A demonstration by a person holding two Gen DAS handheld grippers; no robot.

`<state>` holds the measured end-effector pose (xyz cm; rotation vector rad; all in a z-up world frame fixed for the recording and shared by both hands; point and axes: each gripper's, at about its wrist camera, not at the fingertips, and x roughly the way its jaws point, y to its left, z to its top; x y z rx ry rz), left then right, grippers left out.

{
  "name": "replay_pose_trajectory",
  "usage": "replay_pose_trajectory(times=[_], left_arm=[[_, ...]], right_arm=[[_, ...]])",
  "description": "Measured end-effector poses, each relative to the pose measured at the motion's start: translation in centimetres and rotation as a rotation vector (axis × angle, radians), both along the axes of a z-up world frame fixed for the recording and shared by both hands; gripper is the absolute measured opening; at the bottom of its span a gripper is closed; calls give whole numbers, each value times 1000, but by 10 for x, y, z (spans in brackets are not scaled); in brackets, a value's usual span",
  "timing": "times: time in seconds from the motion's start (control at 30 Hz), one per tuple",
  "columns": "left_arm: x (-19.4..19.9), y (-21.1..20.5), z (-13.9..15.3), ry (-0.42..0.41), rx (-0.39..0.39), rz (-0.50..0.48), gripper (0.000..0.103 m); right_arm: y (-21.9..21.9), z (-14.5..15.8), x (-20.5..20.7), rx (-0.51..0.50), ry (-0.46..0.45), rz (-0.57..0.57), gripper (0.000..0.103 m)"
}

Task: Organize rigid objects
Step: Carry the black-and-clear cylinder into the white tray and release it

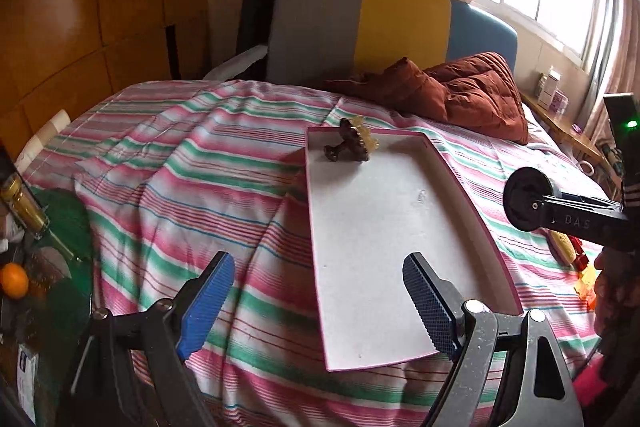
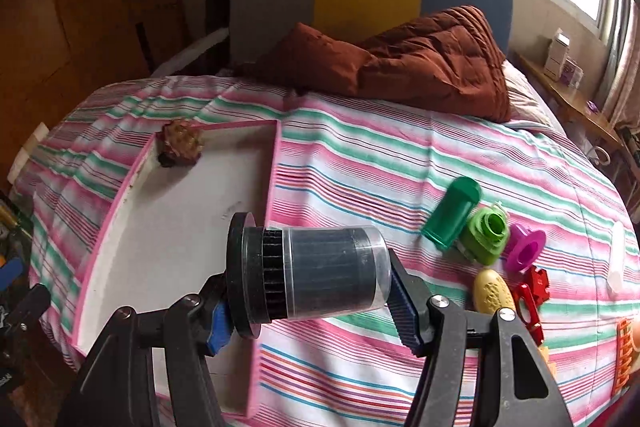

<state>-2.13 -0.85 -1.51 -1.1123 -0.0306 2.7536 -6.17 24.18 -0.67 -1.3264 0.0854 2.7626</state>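
A shallow white box (image 1: 380,219) (image 2: 172,211) with a pink rim lies on the striped bed. In its far corner sits a brown and amber hair claw (image 1: 352,143) (image 2: 181,143). My right gripper (image 2: 308,293) is shut on a dark cylinder with a black flanged cap and clear sleeve (image 2: 316,269), held sideways above the box's right rim; the cap (image 1: 528,203) shows at the right of the left wrist view. My left gripper (image 1: 316,305) stands open over the box's near left edge with nothing between its blue fingers (image 1: 204,307).
On the bedspread to the right lie a green tube (image 2: 452,213), a lime green piece (image 2: 486,235), a purple spool (image 2: 526,249), a yellow oval (image 2: 492,291) and a red piece (image 2: 532,291). A rust quilt (image 2: 420,63) lies by the headboard. An orange (image 1: 14,279) and bottle (image 1: 24,207) are left.
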Motion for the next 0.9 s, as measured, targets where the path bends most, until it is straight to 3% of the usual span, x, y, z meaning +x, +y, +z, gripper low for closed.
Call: replay_pose_trajectory(times=[0.2, 0.6, 0.9], left_arm=[[0, -15, -2, 1, 13, 36, 87], [-6, -17, -9, -26, 4, 36, 87], [-9, -14, -10, -27, 2, 36, 87]], right_arm=[[-43, -7, -37, 7, -38, 100, 64], [-76, -53, -124, 2, -182, 129, 65], [-62, -33, -94, -67, -94, 154, 72]])
